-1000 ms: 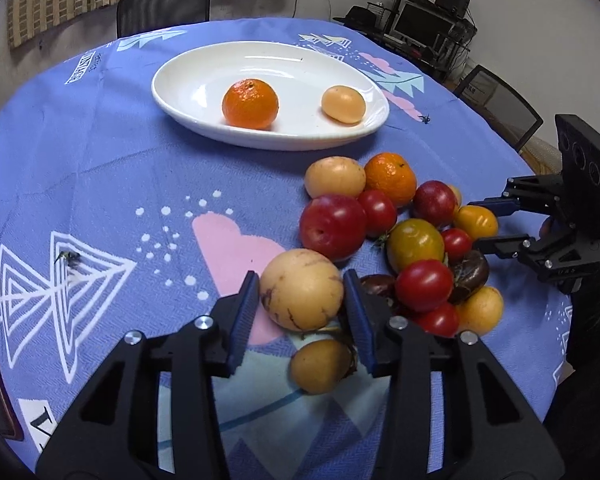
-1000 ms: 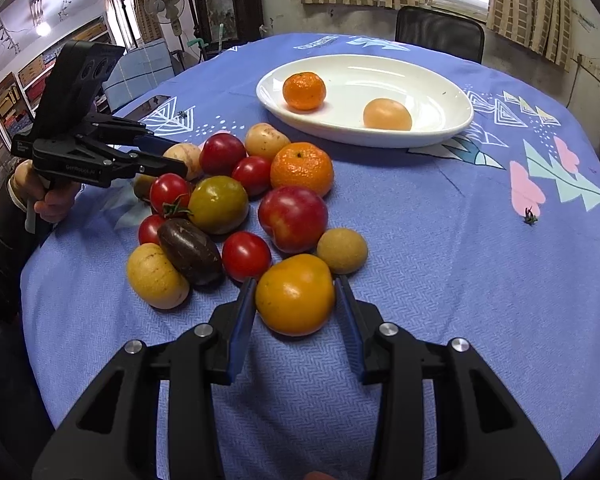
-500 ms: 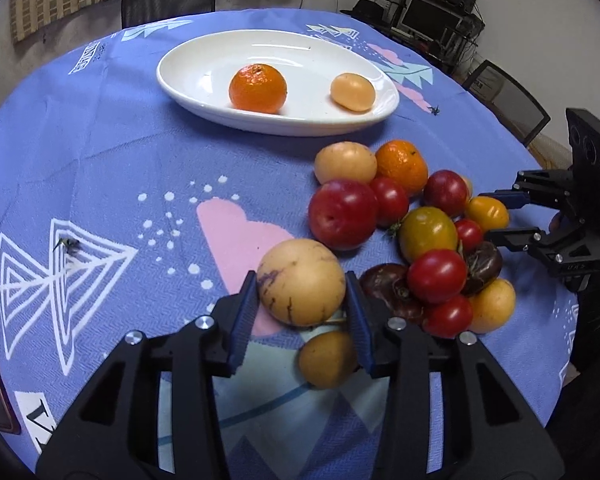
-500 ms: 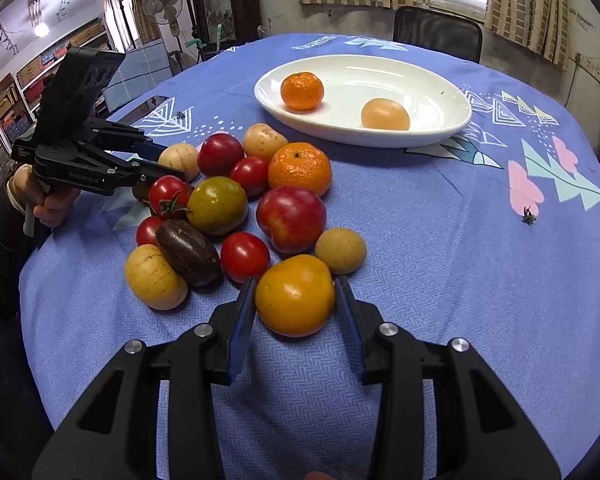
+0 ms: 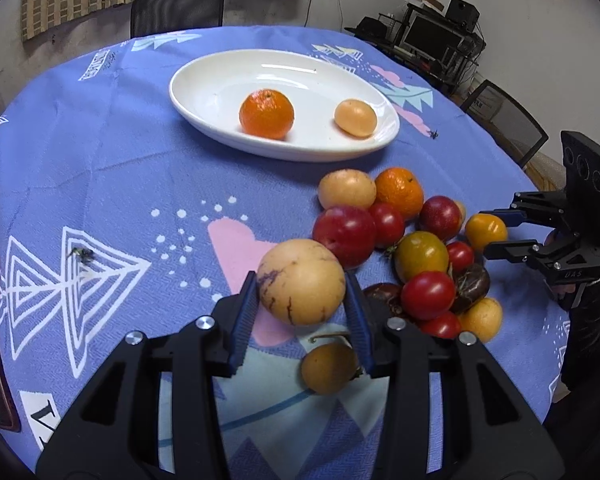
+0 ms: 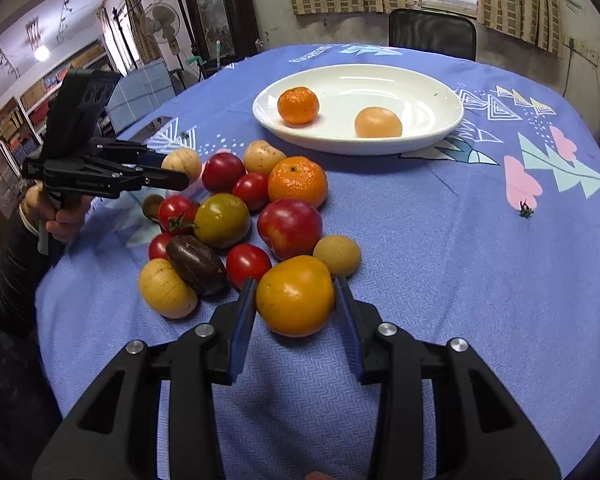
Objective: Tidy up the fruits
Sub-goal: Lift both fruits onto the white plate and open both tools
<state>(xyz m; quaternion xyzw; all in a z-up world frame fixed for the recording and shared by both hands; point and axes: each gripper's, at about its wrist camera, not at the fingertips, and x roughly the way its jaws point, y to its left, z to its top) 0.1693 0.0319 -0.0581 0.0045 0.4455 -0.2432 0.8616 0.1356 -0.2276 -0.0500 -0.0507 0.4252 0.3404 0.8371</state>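
Round speckled yellow fruit (image 5: 301, 282) gripped, glossy orange tomato (image 6: 295, 295) between fingers, smooth white plate (image 6: 440, 128)

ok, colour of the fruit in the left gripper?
Pale yellow-tan with purple streaks; the fruit shows best in the left wrist view.

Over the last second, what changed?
The left gripper, shut on the pale speckled fruit, lifted it off the pile toward the white plate. The right gripper stayed put around the orange tomato; plate contents unchanged.
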